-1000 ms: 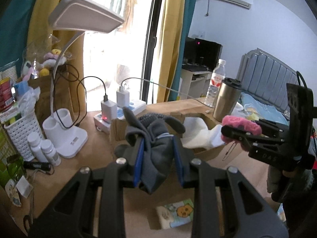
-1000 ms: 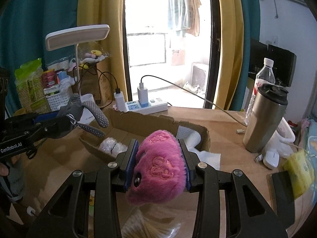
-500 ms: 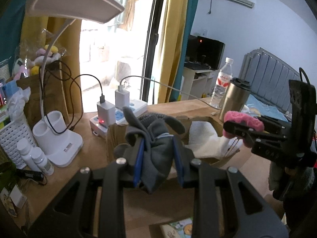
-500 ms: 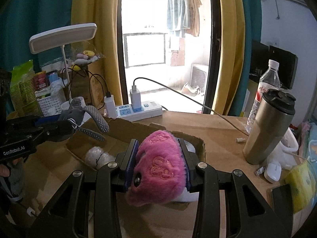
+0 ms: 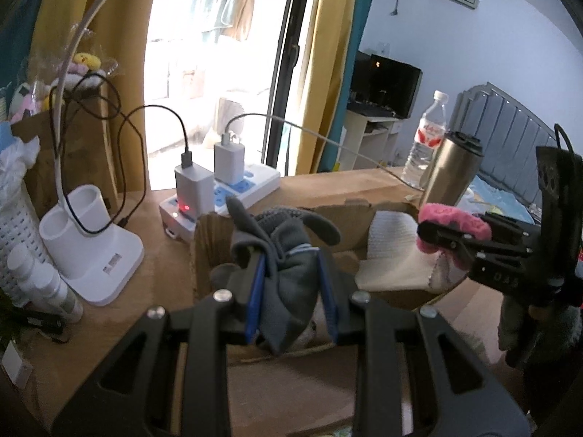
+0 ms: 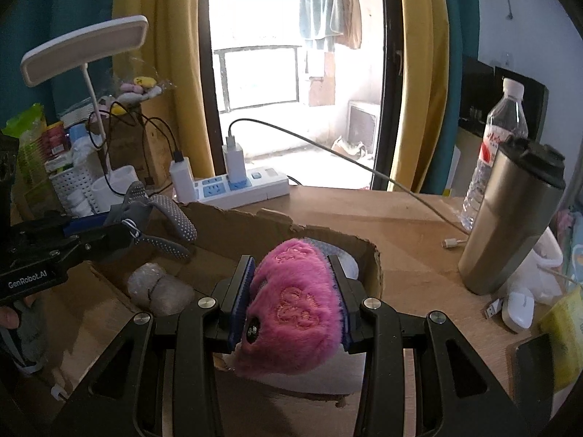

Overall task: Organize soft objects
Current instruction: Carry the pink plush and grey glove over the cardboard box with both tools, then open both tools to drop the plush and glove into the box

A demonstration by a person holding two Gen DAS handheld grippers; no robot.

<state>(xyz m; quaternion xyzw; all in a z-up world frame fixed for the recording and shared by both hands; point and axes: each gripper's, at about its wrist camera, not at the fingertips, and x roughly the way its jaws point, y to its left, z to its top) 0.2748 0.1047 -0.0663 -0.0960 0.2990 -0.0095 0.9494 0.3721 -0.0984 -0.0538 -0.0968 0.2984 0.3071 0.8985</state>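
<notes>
Fuzzy pink plush toy [image 6: 295,306] — brushed-steel tumbler [image 6: 510,218]

Left tongs [image 5: 291,291] clamp a grey glove [image 5: 288,255] over the cardboard box [image 5: 349,218].

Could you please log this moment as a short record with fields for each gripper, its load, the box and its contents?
left gripper: shut on the grey glove, held over the box
right gripper: shut on the pink plush toy, also over the box
cardboard box: open top, on the wooden desk
box contents: white cloth; pale fuzzy bundle
nearby: steel tumbler, power strip
</notes>
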